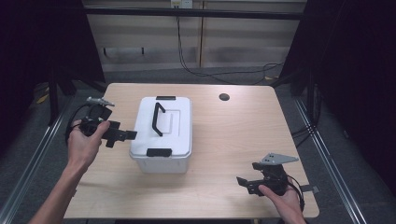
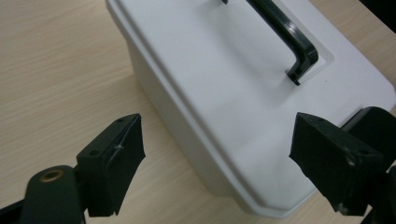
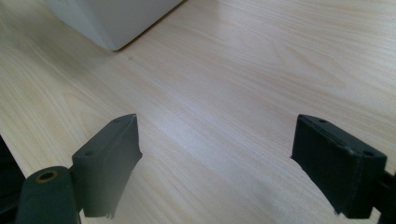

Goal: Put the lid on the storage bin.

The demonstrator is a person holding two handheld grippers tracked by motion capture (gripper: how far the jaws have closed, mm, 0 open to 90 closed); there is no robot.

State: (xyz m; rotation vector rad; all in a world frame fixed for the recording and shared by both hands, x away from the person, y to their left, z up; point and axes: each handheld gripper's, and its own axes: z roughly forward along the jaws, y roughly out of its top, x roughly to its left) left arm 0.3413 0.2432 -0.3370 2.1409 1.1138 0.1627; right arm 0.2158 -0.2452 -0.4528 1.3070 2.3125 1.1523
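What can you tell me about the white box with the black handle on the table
The white box looks like smooth plastic, rectangular with rounded corners. Its lid is on, with a black handle along the top and a black latch at each short end, the near latch lying flat. It sits upright on the light wooden table, left of centre. The left tool, jaws open, is close beside its left side, contact unclear; the right tool is well apart.

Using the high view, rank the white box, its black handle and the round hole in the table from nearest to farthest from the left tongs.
1. White box, just right of the left tongs.
2. Black handle, on the lid's middle.
3. Round hole, far right corner area.
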